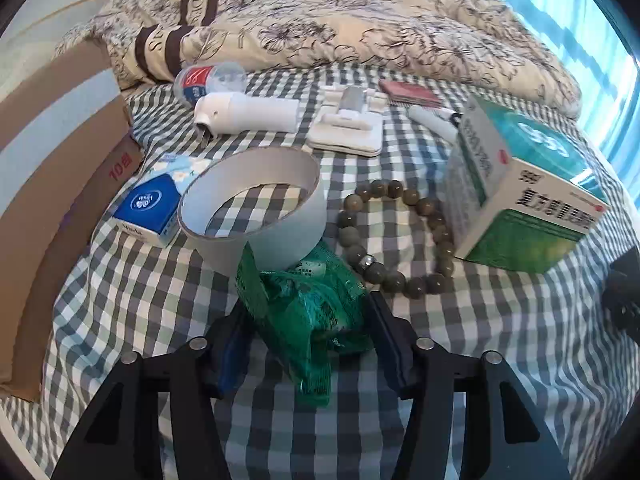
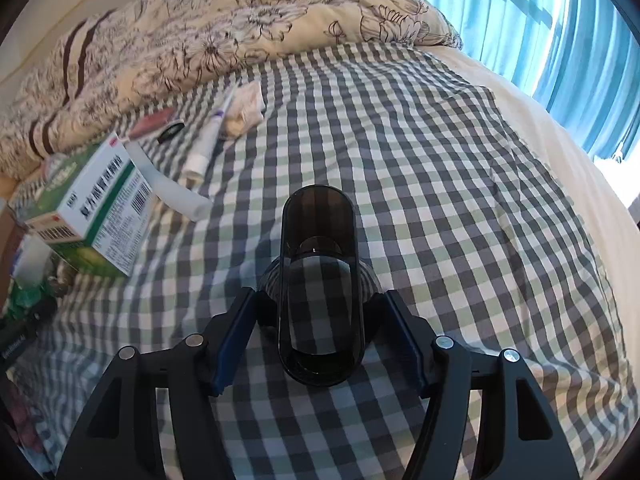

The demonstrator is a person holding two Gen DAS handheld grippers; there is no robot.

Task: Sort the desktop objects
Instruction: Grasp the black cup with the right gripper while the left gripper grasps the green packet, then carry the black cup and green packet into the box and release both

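Left gripper (image 1: pixel 308 312): spread wide around the crinkly green plastic packet (image 1: pixel 308 320); light, soft, slippery, so pinch mid-body.
Right gripper (image 2: pixel 318 312): spread wide astride the smoky dark translucent plastic holder (image 2: pixel 319 280); stiff, smooth; medicine box (image 2: pixel 94 210) at 10 o'clock.

"10" on cardboard box (image 1: pixel 120 170), "999" on medicine box (image 1: pixel 548 144), "EDE" on quilt (image 1: pixel 199 0)

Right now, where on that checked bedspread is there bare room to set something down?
The widest bare stretch is right of the dark tinted cup, running out to the white sheet edge. It is crowded on the left, around the tape ring, bead bracelet and green medicine box.
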